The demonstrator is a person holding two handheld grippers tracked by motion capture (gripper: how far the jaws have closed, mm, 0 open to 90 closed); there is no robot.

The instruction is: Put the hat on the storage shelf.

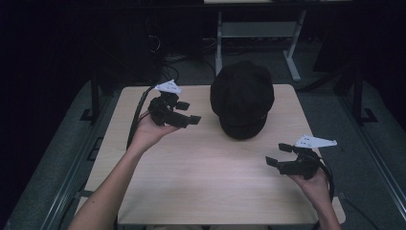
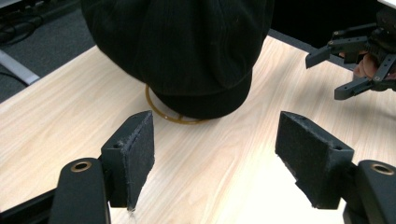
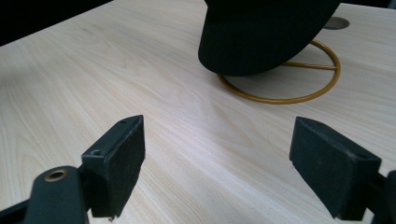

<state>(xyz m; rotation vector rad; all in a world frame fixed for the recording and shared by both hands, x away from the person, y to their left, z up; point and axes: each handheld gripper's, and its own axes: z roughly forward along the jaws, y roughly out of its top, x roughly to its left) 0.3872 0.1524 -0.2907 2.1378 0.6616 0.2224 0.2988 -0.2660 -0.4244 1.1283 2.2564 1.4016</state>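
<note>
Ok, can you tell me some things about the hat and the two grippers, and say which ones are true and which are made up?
1. The black hat sits on a gold wire stand. True.
2. The left gripper is squeezing the hat. False: its jaws are open with nothing between them, and it is beside the hat, apart from it.
3. The right gripper is open and holds nothing. True.
4. The hat lies on the floor. False: it is on the wooden table.
5. Both grippers point towards the hat. True.
</note>
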